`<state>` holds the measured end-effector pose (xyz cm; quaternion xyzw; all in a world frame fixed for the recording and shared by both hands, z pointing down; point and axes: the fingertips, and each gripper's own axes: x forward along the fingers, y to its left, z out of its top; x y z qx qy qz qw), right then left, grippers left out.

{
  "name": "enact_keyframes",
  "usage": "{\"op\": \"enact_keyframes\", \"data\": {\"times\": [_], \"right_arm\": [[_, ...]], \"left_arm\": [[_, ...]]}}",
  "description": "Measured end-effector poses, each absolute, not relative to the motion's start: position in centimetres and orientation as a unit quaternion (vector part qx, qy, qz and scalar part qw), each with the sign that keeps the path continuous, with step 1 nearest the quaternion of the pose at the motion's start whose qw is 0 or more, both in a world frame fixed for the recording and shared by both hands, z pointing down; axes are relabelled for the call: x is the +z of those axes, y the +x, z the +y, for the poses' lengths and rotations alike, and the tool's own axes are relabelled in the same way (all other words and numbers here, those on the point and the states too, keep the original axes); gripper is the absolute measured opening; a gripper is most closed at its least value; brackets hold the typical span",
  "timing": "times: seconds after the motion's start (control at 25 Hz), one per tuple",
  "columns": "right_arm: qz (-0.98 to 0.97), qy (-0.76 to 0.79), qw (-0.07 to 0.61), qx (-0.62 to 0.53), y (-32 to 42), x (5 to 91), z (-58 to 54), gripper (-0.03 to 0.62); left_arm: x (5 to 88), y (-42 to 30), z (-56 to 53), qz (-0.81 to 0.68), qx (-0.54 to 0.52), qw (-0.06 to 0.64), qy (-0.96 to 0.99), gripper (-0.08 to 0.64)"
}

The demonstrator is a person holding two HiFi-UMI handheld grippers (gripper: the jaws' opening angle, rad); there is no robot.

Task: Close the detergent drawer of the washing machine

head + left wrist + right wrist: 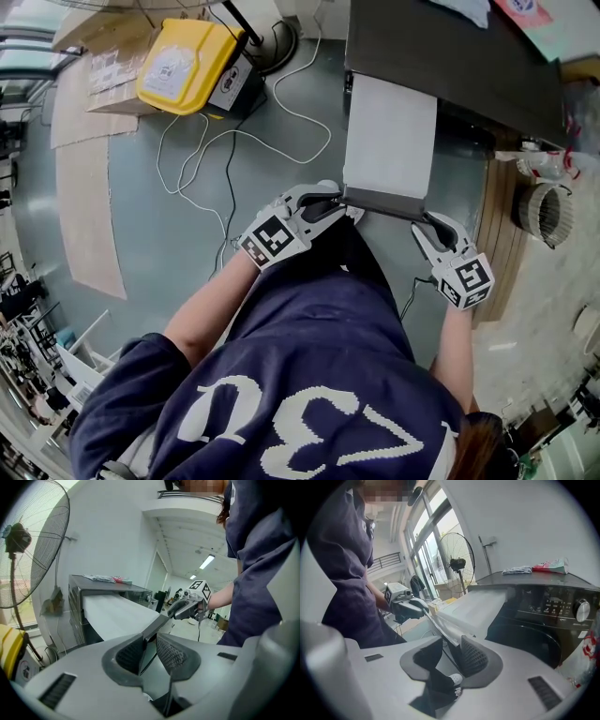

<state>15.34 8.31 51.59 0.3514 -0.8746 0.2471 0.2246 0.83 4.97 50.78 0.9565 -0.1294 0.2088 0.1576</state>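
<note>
The washing machine (450, 52) stands at the top of the head view, its long white detergent drawer (389, 131) pulled far out toward me. The drawer's dark grey front panel (384, 202) is held at both ends. My left gripper (328, 206) is shut on the panel's left corner (157, 625), the edge pinched between its ribbed pads (171, 653). My right gripper (431, 225) is shut on the right end, and the thin panel edge (440, 627) runs between its jaws. Each gripper view shows the other gripper, the right (180, 609) and the left (410, 607).
A yellow box (187, 61) and loose white cables (216, 159) lie on the floor to the left, beside cardboard sheets (84, 187). A standing fan (28, 541) is near the machine. A coiled duct hose (544, 211) sits right. The control panel with its knob (581, 610) faces me.
</note>
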Motion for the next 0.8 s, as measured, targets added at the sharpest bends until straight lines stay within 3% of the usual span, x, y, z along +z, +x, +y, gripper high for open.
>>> {"op": "enact_keyframes", "data": {"times": [0.8], "right_arm": [[-0.869, 0.369, 0.231, 0.233, 16.3, 51.7, 0.8, 0.14]], "left_arm": [[50.8, 1.8, -2.6, -0.18, 0.211, 0.148, 0.949, 0.11]]}}
